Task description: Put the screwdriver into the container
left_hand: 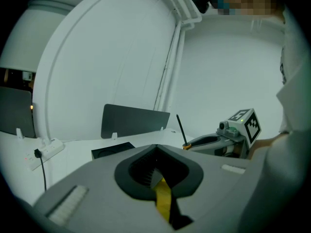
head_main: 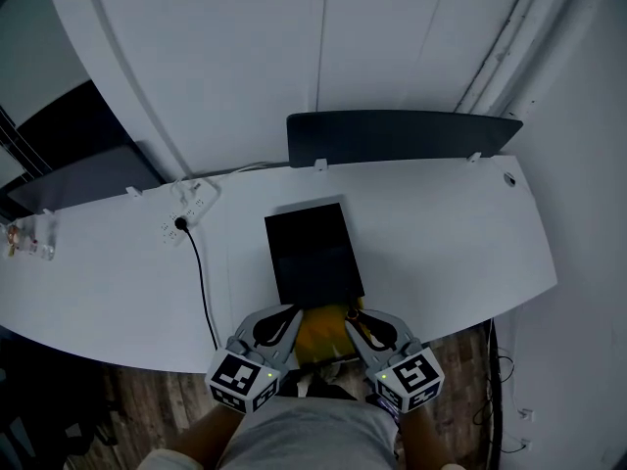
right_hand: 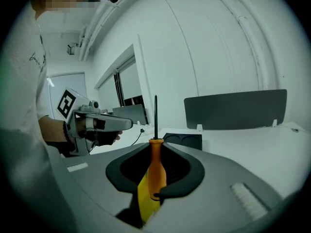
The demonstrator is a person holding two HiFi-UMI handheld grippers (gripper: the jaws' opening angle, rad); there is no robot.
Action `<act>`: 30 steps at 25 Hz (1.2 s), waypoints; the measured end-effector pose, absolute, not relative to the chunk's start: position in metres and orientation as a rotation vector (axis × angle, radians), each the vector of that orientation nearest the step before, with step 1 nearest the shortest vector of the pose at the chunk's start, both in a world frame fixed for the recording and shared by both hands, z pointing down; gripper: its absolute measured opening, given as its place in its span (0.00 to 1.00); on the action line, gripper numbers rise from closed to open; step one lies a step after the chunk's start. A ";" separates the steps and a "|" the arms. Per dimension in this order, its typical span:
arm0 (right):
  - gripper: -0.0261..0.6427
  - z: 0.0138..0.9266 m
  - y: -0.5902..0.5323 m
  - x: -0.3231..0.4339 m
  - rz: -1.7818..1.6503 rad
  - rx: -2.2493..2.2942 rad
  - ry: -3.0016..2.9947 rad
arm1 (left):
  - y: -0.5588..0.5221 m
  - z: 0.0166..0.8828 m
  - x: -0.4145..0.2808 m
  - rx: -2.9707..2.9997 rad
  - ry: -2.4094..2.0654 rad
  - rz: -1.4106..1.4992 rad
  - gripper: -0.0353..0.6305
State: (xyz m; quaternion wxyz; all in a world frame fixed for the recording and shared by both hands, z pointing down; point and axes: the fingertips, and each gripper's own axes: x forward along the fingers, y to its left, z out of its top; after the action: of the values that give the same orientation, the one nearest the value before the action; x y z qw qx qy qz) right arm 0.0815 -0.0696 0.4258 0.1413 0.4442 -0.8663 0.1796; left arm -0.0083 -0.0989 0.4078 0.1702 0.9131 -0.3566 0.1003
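Note:
A screwdriver (right_hand: 154, 171) with an orange handle and a thin black shaft stands upright between the jaws of my right gripper (right_hand: 156, 148), which is shut on the handle. Its shaft (left_hand: 181, 128) also pokes up above that gripper (left_hand: 206, 141) in the left gripper view. The container (head_main: 312, 253), a shallow black rectangular tray, lies on the white desk (head_main: 441, 243) just beyond both grippers. My left gripper (head_main: 284, 323) hovers beside the right gripper (head_main: 367, 323) at the desk's near edge. Its jaws meet at the tips, and nothing is between them.
A dark divider panel (head_main: 402, 135) stands along the desk's far edge. A white power strip (head_main: 184, 213) with a black cable (head_main: 203, 287) lies to the left. Something yellow (head_main: 321, 336) shows below, between the grippers. A small clear object (head_main: 24, 238) sits far left.

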 end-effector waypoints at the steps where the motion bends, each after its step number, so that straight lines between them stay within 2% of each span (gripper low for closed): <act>1: 0.17 0.428 -0.070 0.082 0.519 1.278 -2.496 | -0.099 0.409 -0.009 2.591 -1.014 0.287 0.05; 30: 0.17 0.484 -0.074 0.084 0.533 1.152 -2.362 | -0.105 0.455 -0.026 2.520 -1.034 0.326 0.05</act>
State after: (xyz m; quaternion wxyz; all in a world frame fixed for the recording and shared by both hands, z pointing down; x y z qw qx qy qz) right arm 0.0841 -0.0743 0.4843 0.2283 0.4182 -0.8577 0.1935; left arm -0.0264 -0.1049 0.4549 0.1977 0.9005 -0.3695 0.1163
